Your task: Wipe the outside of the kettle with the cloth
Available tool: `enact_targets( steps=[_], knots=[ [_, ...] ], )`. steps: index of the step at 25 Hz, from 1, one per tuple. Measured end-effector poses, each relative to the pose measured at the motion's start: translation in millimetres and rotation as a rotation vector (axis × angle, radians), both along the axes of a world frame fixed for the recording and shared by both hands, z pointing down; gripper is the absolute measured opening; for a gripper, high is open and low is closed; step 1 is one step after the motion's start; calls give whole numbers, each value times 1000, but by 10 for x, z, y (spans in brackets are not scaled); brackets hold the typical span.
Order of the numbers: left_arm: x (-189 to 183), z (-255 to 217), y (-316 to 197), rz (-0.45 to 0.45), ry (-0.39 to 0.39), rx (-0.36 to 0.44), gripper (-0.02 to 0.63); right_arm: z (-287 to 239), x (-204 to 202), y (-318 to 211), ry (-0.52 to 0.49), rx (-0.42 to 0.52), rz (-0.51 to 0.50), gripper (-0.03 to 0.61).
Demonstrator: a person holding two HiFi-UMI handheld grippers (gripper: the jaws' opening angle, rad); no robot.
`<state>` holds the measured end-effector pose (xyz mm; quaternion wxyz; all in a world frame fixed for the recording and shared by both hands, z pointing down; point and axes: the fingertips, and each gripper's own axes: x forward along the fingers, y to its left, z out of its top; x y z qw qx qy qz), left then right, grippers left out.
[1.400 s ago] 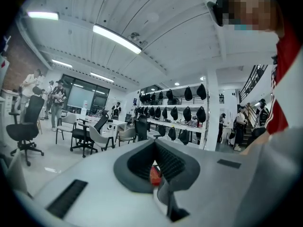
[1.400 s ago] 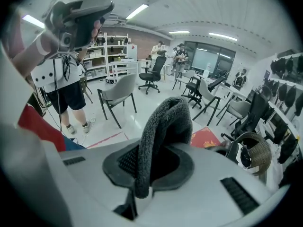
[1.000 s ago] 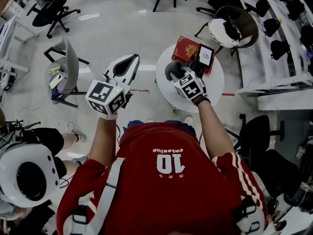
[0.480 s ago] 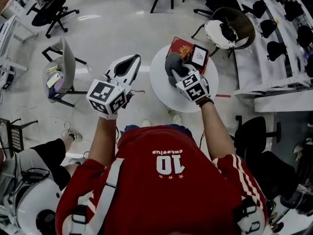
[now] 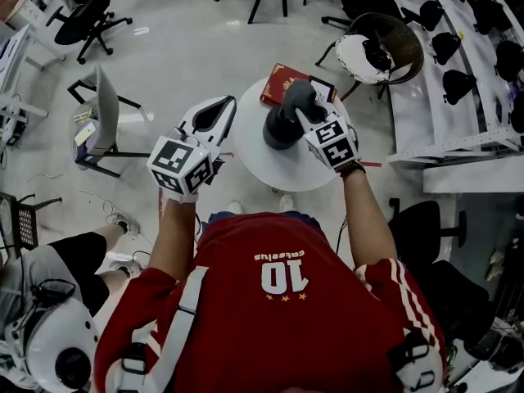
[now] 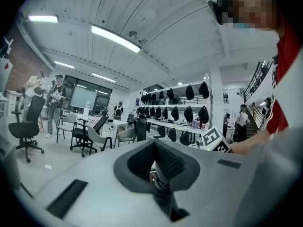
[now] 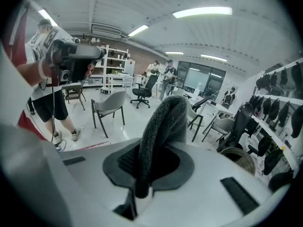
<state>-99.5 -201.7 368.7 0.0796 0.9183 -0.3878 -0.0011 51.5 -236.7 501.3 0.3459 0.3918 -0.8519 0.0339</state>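
A black kettle (image 5: 279,129) stands on the round white table (image 5: 270,166). My right gripper (image 5: 305,110) is over the kettle's right side, shut on a grey cloth (image 5: 296,97) that hangs against the kettle's top. In the right gripper view the folded cloth (image 7: 163,122) sticks up from the right gripper (image 7: 142,174); the kettle is out of sight there. My left gripper (image 5: 219,105) is held left of the table, off the kettle. Its pads meet with nothing between them in the left gripper view (image 6: 154,174).
A red book (image 5: 277,84) lies at the table's far edge. A grey chair (image 5: 102,113) stands to the left, a wicker chair (image 5: 385,43) behind the table, a black chair (image 5: 426,223) to the right. A person (image 5: 49,334) sits at bottom left.
The right gripper has moved with the cloth away from the book side, over to the kettle. The kettle now shows left of it. The left gripper has barely moved.
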Motion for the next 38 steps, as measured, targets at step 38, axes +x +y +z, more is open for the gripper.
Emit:
enact_targets(
  steps=[38],
  knots=[
    [890,571,127,-368,-110,-95,6,1966,1007,-190,181,-252,-411,44]
  ],
)
